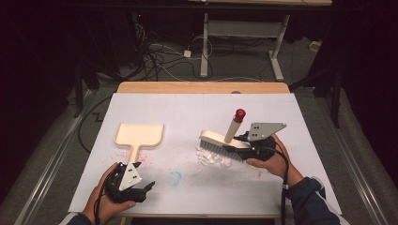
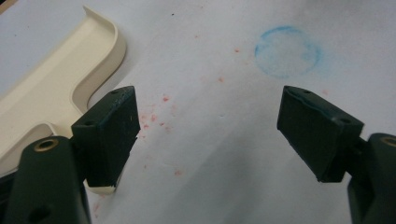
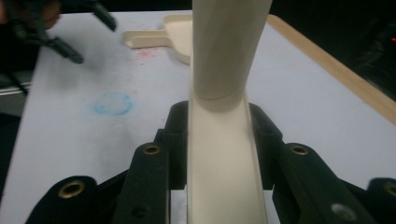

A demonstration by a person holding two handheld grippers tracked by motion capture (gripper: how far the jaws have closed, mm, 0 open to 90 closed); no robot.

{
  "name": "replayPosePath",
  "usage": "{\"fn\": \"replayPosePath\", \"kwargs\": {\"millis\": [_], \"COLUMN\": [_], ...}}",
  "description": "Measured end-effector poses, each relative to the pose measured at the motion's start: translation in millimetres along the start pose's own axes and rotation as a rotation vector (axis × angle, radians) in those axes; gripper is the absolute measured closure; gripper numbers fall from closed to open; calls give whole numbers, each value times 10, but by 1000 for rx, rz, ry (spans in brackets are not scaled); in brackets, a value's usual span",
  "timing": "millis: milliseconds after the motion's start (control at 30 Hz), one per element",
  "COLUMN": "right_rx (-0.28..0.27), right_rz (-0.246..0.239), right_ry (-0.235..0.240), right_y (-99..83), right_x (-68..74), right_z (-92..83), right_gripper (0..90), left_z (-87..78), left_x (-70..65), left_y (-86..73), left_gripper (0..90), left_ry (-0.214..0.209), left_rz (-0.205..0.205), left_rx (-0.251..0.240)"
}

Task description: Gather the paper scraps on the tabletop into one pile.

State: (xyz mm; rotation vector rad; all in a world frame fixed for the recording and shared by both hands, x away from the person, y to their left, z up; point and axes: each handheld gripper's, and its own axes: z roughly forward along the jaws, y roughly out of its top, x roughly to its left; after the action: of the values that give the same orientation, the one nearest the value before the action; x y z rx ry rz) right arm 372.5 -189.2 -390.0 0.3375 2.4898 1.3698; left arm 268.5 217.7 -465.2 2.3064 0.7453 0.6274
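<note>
Clamping the cream plastic hand brush (image 1: 219, 140) by its back, right of centre in the high view, the right gripper (image 1: 248, 144) has its jaws pressed on both sides, bristles over a heap of white crumbs (image 1: 211, 158). At lower left the left gripper (image 1: 136, 185) has its jaws spread wide with nothing between them, just beside the handle of the cream plastic dustpan (image 1: 139, 135) lying on the white table sheet (image 1: 187, 112).

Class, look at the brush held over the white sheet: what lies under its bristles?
Under the brush lies a small heap of white crumbs on the white sheet. The front of the heap shows; whatever sits further back beneath the bristles is covered by the brush head.
</note>
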Motion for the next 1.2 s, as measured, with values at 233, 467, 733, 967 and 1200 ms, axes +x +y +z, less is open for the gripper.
{"fn": "replayPosePath", "kwargs": {"millis": [233, 467, 733, 967, 1200], "right_rx": [-10, 35, 93, 140, 157], "right_rz": [73, 131, 230, 260, 270], "right_ry": [-153, -303, -458, -521, -561], "right_y": [14, -95, -311, -401, -334], "right_x": [8, 38, 19, 15, 129], "right_z": [-173, -194, -28, 121, 323], "right_gripper": [676, 676, 676, 676, 676], "left_z": [-4, -16, -17, -8, 3], "left_x": [6, 8, -7, -1, -6], "left_y": [-3, -8, -4, -3, 3], "left_gripper": [204, 204, 204, 204, 204], "left_ry": [6, 11, 11, 5, -1], "left_rz": [-6, -4, -6, -7, 0], "left_rx": [0, -1, -6, -5, 1]}}
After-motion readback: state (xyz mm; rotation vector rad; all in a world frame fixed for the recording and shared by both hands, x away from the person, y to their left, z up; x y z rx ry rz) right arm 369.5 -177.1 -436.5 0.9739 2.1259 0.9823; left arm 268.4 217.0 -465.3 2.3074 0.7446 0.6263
